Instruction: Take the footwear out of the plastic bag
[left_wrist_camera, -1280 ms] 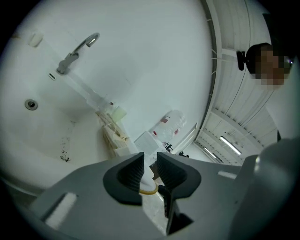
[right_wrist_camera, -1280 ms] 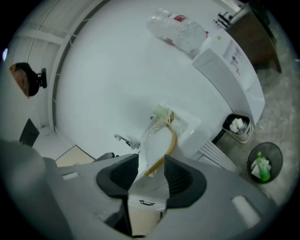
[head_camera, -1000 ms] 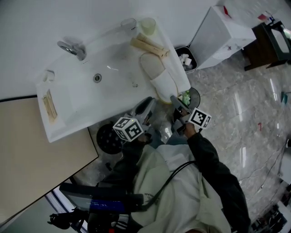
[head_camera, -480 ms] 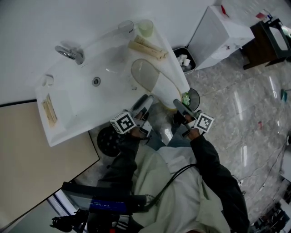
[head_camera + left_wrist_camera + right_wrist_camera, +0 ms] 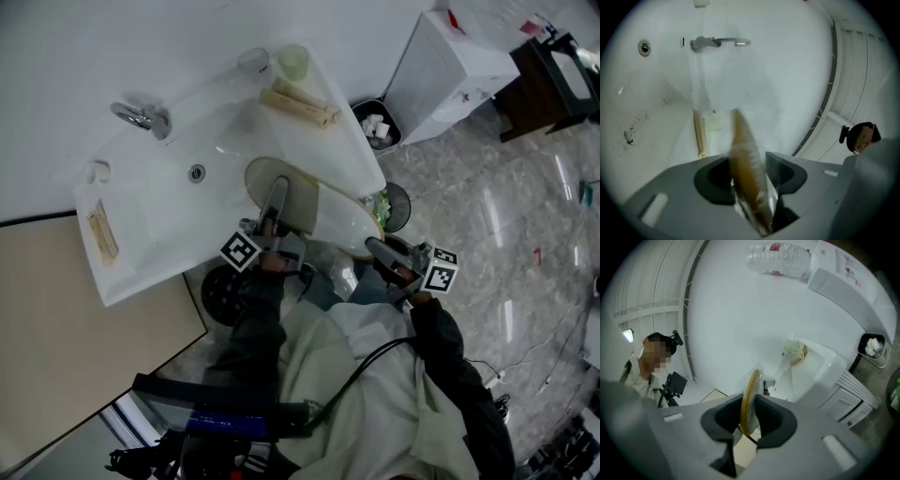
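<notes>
A white slipper with a tan sole, wrapped in clear plastic (image 5: 323,214), hangs over the front rim of the sink. In the head view my left gripper (image 5: 277,193) is shut on its end over the basin, and my right gripper (image 5: 377,247) holds the other end past the rim. In the left gripper view the bagged slipper (image 5: 740,140) stands edge-on between the jaws of that gripper (image 5: 750,165). The right gripper view shows the slipper's edge (image 5: 752,380) pinched in my right gripper (image 5: 749,405), whose jaws are closing on it.
The white sink (image 5: 141,244) has a faucet (image 5: 141,117) at the back, cups (image 5: 292,61) and wrapped toiletries (image 5: 300,105) at its far corner, and a packet (image 5: 101,234) on the left rim. A waste bin (image 5: 375,127) and white cabinet (image 5: 450,66) stand to the right.
The slipper lay on the sink's right rim; it has since swung toward the front. Both grippers rose from below the rim and took hold of it, the left reaching over the basin.
</notes>
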`<state>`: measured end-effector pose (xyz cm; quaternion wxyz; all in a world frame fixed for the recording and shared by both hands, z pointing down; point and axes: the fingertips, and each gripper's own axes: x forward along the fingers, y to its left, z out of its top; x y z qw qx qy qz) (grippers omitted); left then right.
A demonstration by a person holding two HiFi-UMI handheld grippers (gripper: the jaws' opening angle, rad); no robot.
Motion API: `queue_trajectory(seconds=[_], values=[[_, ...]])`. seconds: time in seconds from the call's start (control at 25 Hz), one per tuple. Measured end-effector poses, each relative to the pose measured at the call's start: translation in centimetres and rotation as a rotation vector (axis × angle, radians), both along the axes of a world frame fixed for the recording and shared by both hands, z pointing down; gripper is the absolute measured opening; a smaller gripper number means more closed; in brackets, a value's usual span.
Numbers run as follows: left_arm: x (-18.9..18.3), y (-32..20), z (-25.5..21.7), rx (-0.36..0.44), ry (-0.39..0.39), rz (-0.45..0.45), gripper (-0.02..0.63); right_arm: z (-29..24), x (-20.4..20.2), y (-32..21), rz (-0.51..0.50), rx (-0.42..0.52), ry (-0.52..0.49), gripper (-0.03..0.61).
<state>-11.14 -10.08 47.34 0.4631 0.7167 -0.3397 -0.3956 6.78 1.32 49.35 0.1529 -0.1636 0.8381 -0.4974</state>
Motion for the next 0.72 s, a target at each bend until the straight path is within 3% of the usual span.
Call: queue_trajectory(seconds=[0.04,0.24,0.72], values=[[-0.2,-0.2,0.1,-0.012,-0.006,-0.007,0.182,-0.3,0.0,0.0,0.005,-0.002,-0.022,0.077],[-1.1,0.3,-1.2,-0.010,0.016,-0.049,0.167,-1.2,-0.1,-0.2,0.056,0.037,-0.012,0.080],[-1.5,0.2,-3.4,0.042,-0.056,-0.057,0.169,-2.3,-0.5,0.0,0.038,0.055,0.135,0.070]])
